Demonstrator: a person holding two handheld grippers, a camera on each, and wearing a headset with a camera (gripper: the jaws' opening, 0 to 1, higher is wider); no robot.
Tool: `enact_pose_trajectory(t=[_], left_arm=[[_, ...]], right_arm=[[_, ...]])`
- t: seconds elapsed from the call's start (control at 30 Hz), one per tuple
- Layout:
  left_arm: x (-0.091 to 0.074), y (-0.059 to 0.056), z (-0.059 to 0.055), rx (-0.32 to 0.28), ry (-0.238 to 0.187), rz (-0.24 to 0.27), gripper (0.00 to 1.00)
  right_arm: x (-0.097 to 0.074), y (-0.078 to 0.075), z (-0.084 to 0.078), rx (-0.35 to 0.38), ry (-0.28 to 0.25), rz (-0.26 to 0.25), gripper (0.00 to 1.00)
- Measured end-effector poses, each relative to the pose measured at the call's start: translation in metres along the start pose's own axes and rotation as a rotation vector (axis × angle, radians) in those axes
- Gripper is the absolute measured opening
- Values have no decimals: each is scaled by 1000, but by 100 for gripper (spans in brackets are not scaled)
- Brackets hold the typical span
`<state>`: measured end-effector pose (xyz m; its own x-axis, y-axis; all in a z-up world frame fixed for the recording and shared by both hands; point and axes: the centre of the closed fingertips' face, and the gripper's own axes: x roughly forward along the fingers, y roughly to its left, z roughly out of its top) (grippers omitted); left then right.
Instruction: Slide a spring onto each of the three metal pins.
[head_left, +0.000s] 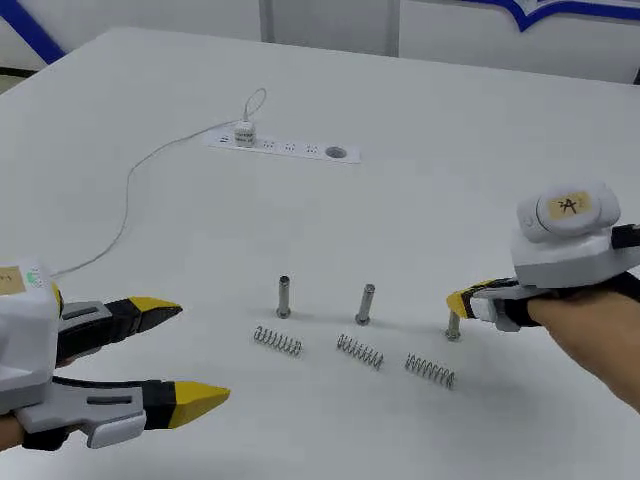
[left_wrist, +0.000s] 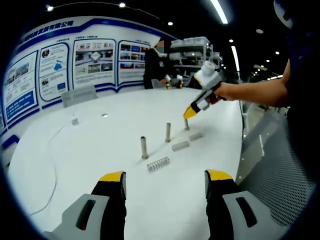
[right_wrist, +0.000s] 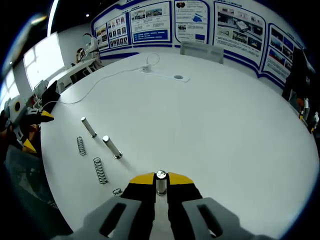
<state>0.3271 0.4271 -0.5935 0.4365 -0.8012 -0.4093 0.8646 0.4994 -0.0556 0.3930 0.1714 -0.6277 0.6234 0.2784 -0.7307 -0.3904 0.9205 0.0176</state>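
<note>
Right gripper (right_wrist: 161, 186): jaws narrowed onto the short silver metal pin (right_wrist: 161, 176), which stood right of the middle pin (head_left: 366, 303).
Left gripper (left_wrist: 165, 176): jaws wide, empty, well left of the middle pin.
Coiled steel springs (head_left: 360, 352): three lay flat on the white table (head_left: 450, 200), one just in front of the middle pin and one to either side.

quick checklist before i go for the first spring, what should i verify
1. Three pins upright: ok. The left pin, middle pin and right pin, named by their places in the head view, all stand.
2. Pins bare: ok, no spring on any.
3. Springs within reach: ok. The left spring, middle spring and right spring lie on the table, one in front of each pin.
4. Right gripper steadying a pin: ok, jaws closed on the right pin.
5. Left gripper ready to pick: ok, open and empty.
6. Grip on the pin firm enough: cannot tell.
</note>
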Motion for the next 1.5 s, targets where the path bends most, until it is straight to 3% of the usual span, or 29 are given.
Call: enact_pose_trajectory(t=[1.03, 1.5], left_arm=[[-1, -5, 4, 5, -9, 7, 65], [0, -5, 2, 1, -8, 2, 65]], right_arm=[[-12, 6, -8, -95, -37, 27, 14], [-19, 12, -33, -104, -14, 44, 15]])
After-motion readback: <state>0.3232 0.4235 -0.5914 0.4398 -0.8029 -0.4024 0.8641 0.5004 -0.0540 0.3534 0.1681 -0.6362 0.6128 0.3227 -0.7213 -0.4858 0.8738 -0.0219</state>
